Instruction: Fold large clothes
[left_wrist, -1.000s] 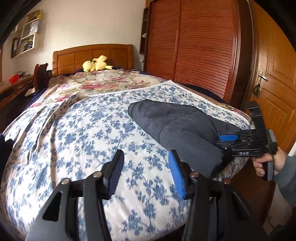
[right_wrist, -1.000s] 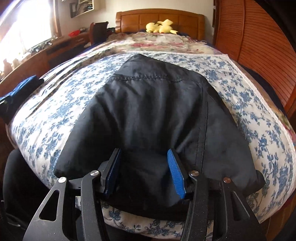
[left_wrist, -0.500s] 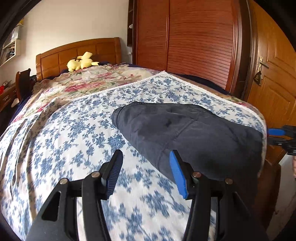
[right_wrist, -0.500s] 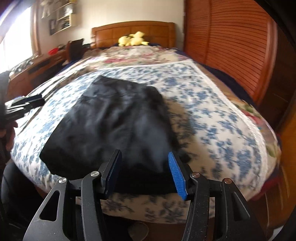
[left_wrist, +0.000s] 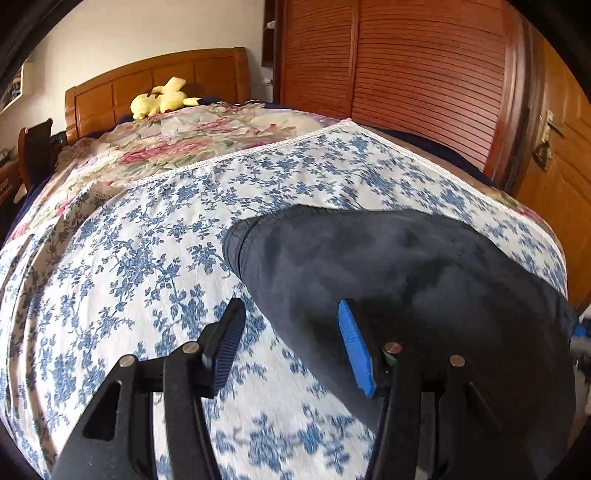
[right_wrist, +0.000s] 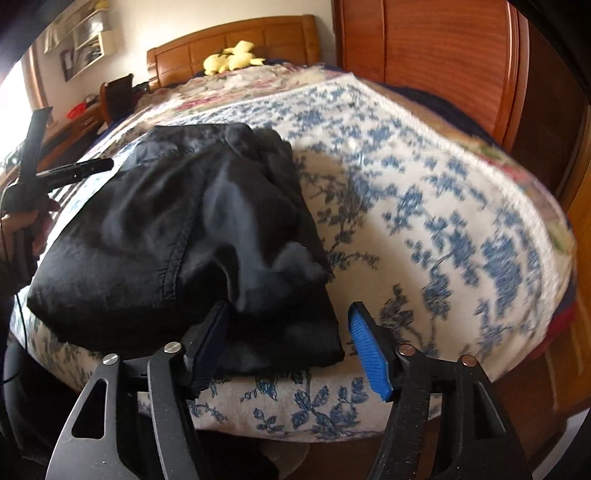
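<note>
Dark garment (right_wrist: 177, 236) lies folded at the bed's (right_wrist: 424, 206) foot edge, bare floral cover w/ free room to its right & behind. Right claw (right_wrist: 291, 347) is opening, garment corner betw. its pads (not pinched). Left claw (left_wrist: 291, 347) hangs released at garment's left edge, grasping nothing.

Bedroom. Bed w/ blue-floral white bedspread (left_wrist: 155, 236), pink-rose quilt (left_wrist: 177, 144) beyond it toward the wooden headboard (left_wrist: 155, 85). Yellow plush toy (left_wrist: 162, 99) lies at the headboard. Louvred wooden wardrobe (left_wrist: 406, 74) along the right side, panelled wooden door w/ brass handle (left_wrist: 546, 136) next to it. White wall (left_wrist: 147, 33) behind the bed. Left side: wooden chair (right_wrist: 116, 92), wooden desk (right_wrist: 70, 129), white wall shelf (right_wrist: 85, 44) w/ bits on it. Strong daylight from far left; window itself blown out.
</note>
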